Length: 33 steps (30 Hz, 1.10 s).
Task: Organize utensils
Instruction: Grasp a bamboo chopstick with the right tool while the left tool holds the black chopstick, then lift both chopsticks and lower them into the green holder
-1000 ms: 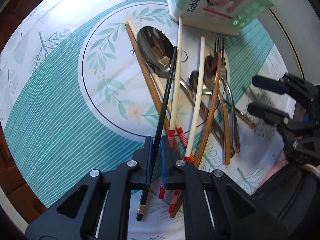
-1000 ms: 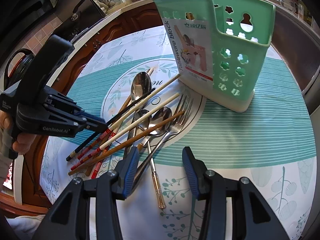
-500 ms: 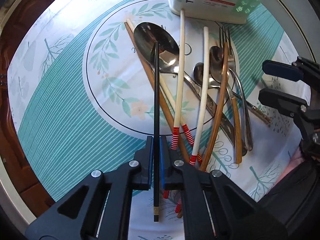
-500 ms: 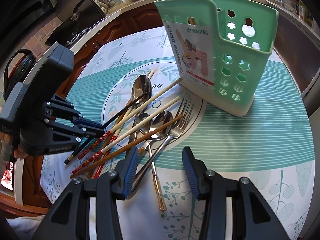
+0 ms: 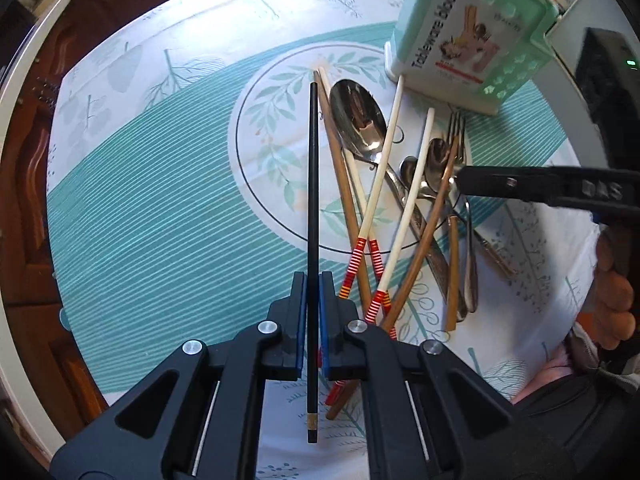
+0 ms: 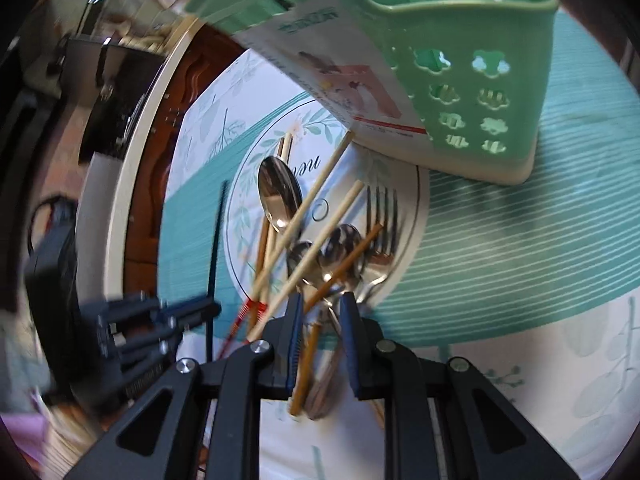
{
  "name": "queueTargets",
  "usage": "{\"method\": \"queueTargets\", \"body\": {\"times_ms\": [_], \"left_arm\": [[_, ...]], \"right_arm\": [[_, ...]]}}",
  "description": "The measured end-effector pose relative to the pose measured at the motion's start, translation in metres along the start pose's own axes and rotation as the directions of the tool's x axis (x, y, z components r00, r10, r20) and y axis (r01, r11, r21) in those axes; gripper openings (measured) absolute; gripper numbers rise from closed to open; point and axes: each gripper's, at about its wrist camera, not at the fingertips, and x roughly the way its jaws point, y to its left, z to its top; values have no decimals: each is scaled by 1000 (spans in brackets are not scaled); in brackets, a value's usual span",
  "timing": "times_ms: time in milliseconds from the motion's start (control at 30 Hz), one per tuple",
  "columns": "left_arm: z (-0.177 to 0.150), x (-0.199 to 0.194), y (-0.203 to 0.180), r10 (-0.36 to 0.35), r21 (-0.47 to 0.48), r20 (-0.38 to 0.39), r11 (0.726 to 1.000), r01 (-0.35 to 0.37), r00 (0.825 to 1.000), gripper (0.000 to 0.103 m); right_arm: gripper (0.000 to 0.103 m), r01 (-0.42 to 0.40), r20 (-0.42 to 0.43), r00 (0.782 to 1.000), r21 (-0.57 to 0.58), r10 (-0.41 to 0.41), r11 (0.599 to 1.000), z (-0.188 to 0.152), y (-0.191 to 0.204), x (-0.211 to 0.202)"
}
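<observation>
**Black chopstick gripped, right tongs down in the pile**

The left tongs [image 5: 313,280] are closed tight on a black chopstick [image 5: 312,184], which runs straight between the two pads and points away toward the far side, its gold-banded end sticking out near the camera. It is apart from the pile, just left of it.

The rest of the utensils lie in a crossed heap on the counter, which is covered by a teal and white cloth [image 5: 160,208]. In the heap are a big spoon [image 5: 358,114], two small spoons [image 6: 320,254], a fork [image 6: 382,216], pale chopsticks with red-striped ends [image 5: 408,200] and brown wooden chopsticks [image 5: 430,226].

The right tongs [image 6: 320,306] are low over the near end of the heap, the gap between them narrow, with a brown chopstick and spoon handles passing between the pads. Whether they press on anything I cannot tell; that view is blurred.

A green utensil holder [image 6: 472,60] with flower-shaped holes and a paper label stands at the far right, just beyond the tips of the pale chopsticks.
</observation>
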Motion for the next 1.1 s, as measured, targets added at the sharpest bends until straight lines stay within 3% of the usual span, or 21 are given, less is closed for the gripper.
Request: {"method": "queueTargets", "body": {"times_ms": [200,300,567,633,767,900,1100], "left_arm": [[-21,-22,3,-27,-22,55,999,28,998,3],[-29,-37,7,-47,-28,75,998,49,996,3],[-30,-32,3,-79,-34,85,996,82,993,3],[-30,-31,4,-82,-39,90,996,85,993,3],[-32,-37,6,-84,-58,114,994,91,990,3],[-34,-53,4,-83,-69,164,993,95,983,3],[-29,-98,-11,-54,-75,312,994,82,949,3]], "right_arm": [[19,44,-31,999,119,-41,992,9,0,16],[19,71,-29,997,133,-68,989,11,5,20],[19,190,-35,982,125,-187,974,14,25,33],[12,198,-34,980,132,-196,971,15,27,35],[9,167,-20,986,169,-166,971,14,24,37],[5,131,18,991,123,-134,984,5,26,23],[5,15,136,991,5,-16,1000,-9,42,-22]]}}
